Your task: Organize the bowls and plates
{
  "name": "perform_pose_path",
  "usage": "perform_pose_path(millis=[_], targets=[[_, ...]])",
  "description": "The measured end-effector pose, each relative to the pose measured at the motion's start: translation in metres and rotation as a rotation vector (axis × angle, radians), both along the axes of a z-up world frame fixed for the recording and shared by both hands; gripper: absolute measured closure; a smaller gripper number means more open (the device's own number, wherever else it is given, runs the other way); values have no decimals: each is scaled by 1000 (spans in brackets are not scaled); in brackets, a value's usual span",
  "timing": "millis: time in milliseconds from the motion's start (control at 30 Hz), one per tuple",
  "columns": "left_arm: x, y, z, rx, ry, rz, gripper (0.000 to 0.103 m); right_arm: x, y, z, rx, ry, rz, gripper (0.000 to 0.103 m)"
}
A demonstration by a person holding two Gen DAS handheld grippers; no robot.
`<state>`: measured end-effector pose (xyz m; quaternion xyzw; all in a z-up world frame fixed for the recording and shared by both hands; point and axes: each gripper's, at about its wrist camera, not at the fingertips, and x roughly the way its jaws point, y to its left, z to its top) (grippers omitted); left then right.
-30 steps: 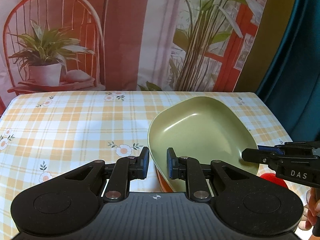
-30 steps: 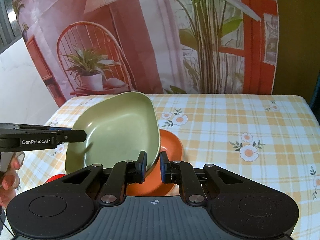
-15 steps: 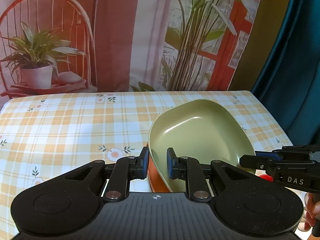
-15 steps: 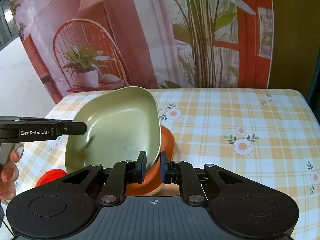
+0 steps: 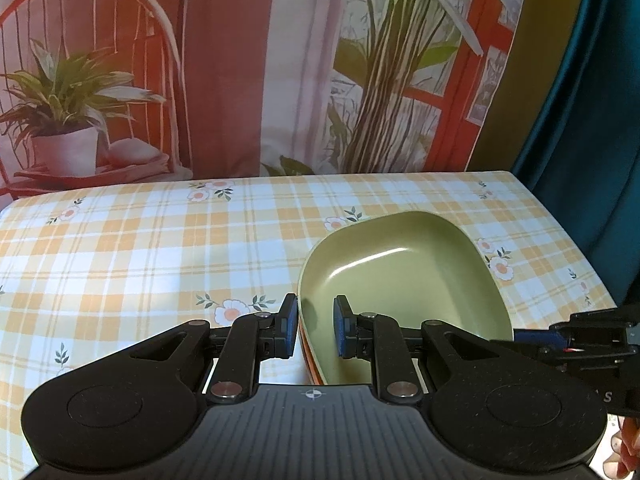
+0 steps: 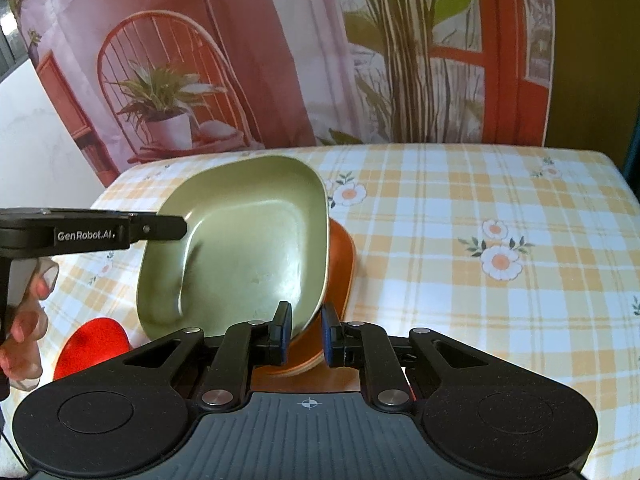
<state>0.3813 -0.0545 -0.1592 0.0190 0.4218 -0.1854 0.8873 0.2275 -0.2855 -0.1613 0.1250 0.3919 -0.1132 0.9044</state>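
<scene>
A: worktop [image 5: 160, 248] has a yellow plaid cloth with daisies; painted chair-and-plant backdrop [image 6: 168, 92] behind; any writing?

B: "GenRobot.AI" on the left gripper [image 5: 316, 330]; both it and the right gripper [image 6: 306, 330] have fingers clamped on the glossy green plate's [image 6: 248, 248] rims, over an orange plate [image 6: 340, 264].

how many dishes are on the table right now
3: green dish held at its rim by both grippers, orange dish right beneath it, red one beside them at the near-left edge. Others may be hidden.

Printed backdrop [image 5: 224, 64] behind checked tablecloth [image 5: 152, 248]
</scene>
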Motion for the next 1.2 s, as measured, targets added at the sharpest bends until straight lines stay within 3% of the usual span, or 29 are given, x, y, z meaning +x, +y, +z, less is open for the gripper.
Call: perform_pose_path(millis=[1000, 1200], targets=[[15, -2, -24, 25, 35, 5, 83, 6, 3, -6, -25, 53, 0, 85], [15, 0, -24, 30, 37, 11, 83, 5, 3, -6, -38, 69, 1, 80]])
